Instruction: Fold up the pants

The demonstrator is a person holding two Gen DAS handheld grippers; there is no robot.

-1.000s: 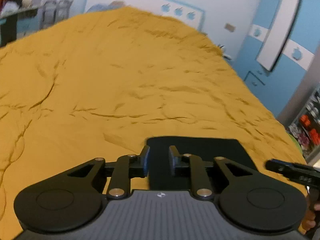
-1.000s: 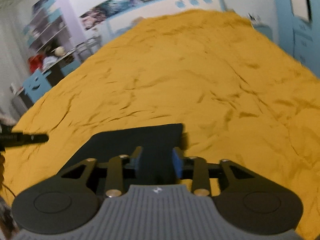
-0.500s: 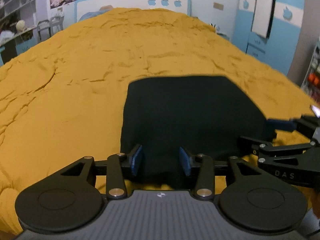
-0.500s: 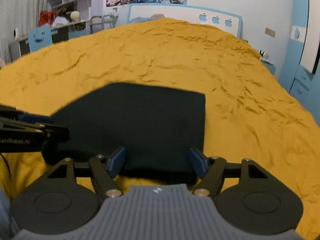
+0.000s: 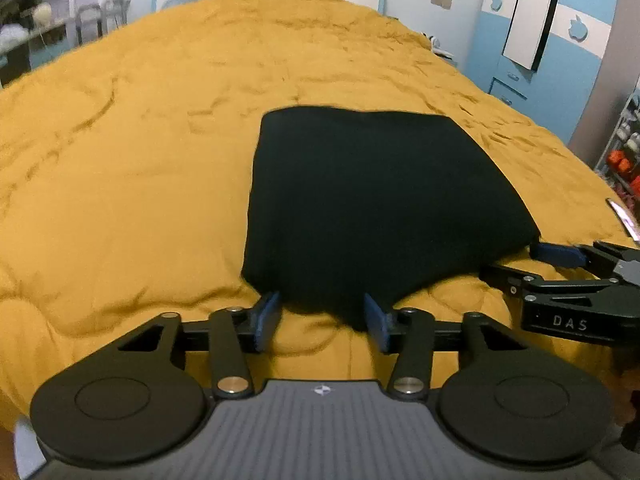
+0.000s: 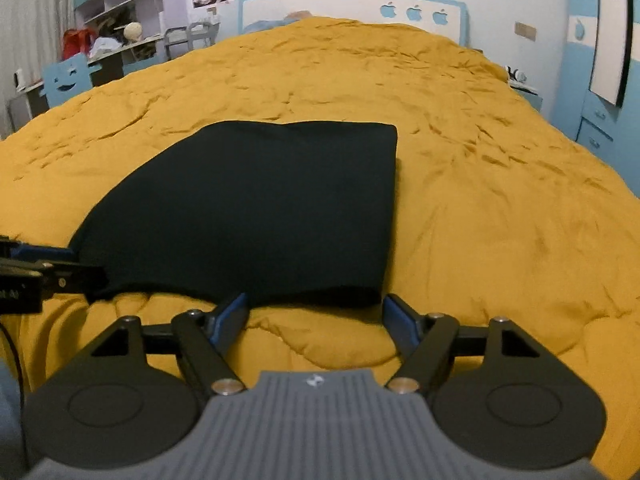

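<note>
jaws both apart | pants [image 5: 372, 204] folded, just ahead | on bedspread [image 5: 120, 184]

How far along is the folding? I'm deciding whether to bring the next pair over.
Mostly done, it seems: the black pants lie as one compact folded rectangle on the orange bedspread. Nothing is in hand: the left gripper and right gripper are both open at the near edge, gripping no fabric. At most a tidy-up or moving them aside looks left.

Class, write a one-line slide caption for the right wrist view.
Open right gripper poised at the near edge of folded black pants lying on a mustard bedspread.
</note>
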